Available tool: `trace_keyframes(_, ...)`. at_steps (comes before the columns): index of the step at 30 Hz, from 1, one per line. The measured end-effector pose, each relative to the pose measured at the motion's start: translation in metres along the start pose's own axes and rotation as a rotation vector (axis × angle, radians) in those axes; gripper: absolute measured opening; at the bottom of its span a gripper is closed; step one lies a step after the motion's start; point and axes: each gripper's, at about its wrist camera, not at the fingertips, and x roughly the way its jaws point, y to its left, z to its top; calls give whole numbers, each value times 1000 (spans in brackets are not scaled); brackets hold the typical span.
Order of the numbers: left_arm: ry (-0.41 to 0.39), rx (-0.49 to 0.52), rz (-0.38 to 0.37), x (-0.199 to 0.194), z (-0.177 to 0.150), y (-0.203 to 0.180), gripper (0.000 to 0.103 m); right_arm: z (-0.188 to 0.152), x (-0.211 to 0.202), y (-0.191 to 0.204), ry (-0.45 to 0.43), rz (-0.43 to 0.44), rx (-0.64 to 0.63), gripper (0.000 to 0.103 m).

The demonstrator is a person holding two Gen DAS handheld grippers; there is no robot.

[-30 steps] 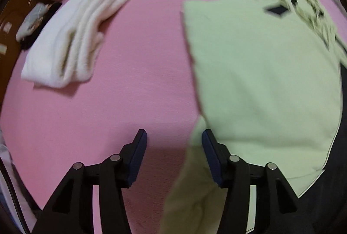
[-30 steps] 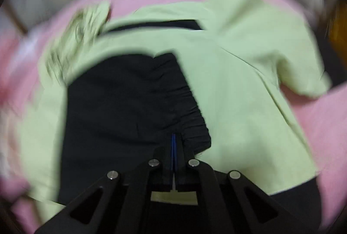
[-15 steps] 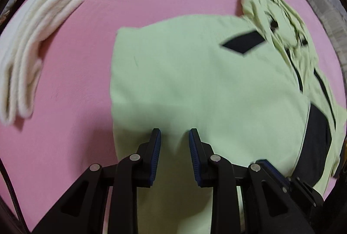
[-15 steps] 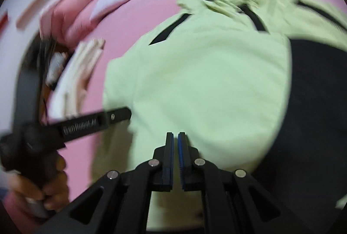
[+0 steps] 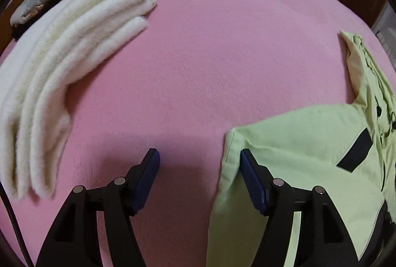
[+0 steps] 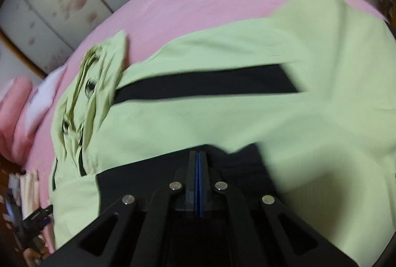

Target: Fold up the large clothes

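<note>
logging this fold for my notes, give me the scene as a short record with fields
surface: pink bed cover
garment being folded: light green jacket with black panels, spread flat
hood: bunched at jacket's top
left claw: jaws opening, nothing between them, beside the jacket's folded edge
right claw: shut, over the black panel
other item: folded white fluffy blanket

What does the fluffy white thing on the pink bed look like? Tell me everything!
The fluffy white blanket looks like soft, furry plush in a creamy white. It is folded into several long layers that fan out like thick fingers, and one end shows a small lacy trim. It lies flat on the pink bed cover, off to the left, well apart from the green jacket. Behind it sit a grey and a black bundle. Neither claw touches it.
</note>
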Motion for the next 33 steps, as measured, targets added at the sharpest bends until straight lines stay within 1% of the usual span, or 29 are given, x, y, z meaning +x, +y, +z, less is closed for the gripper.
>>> trace_keyframes(2,-27,49,23,-4,-3,-2,65,-3,-2,-4,-22,-15,-42,0)
trace_keyframes(3,-43,76,37,-8,-6,0,64,-8,-3,0,-37,-43,-73,0)
trace_keyframes(5,-51,106,52,-11,-7,-4,62,-15,0,14,-63,-125,-137,0)
trace_keyframes(6,-54,109,53,-14,-6,-7,55,-13,1,21,-74,-166,-166,0)
trace_keyframes(7,-64,104,47,-21,-8,-9,46,-15,0,24,-84,-199,-193,0)
trace_keyframes(8,-77,101,50,-29,-9,-14,43,-17,4,36,-95,-225,-226,2)
trace_keyframes(10,-109,113,60,-52,-15,-25,43,-21,6,56,-111,-269,-286,3)
trace_keyframes(11,-127,124,56,-62,-20,-28,43,-26,-1,51,-111,-264,-299,5)
trace_keyframes(12,-146,135,54,-74,-25,-32,43,-28,-1,58,-104,-243,-298,6)
trace_keyframes(13,-162,150,51,-86,-33,-37,43,-35,-6,60,-94,-198,-280,11)
trace_keyframes(15,-170,186,61,-109,-55,-48,43,-49,-18,62,-80,-117,-233,24)
trace_keyframes(16,-160,192,71,-122,-70,-43,43,-56,-23,66,-67,-77,-209,38)
trace_keyframes(17,-140,199,79,-126,-78,-47,44,-68,-31,68,-48,-37,-189,49)
trace_keyframes(18,-109,203,89,-129,-88,-52,46,-76,-35,72,-30,-13,-181,52)
trace_keyframes(19,-66,204,99,-131,-102,-57,46,-89,-43,74,8,12,-176,55)
trace_keyframes(21,29,195,94,-132,-125,-71,46,-110,-54,74,81,44,-171,56)
trace_keyframes(23,97,181,96,-139,-153,-80,49,-127,-69,72,123,74,-183,58)
trace_keyframes(24,141,172,94,-141,-165,-87,53,-137,-78,69,165,90,-204,60)
trace_keyframes(25,165,165,91,-141,-176,-94,58,-144,-83,65,215,109,-220,67)
trace_keyframes(28,242,169,78,-156,-213,-119,64,-157,-99,49,321,151,-261,67)
trace_keyframes(30,292,202,77,-165,-236,-138,68,-159,-110,33,352,155,-290,67)
trace_keyframes(33,367,257,74,-180,-269,-168,71,-161,-129,5,393,126,-356,68)
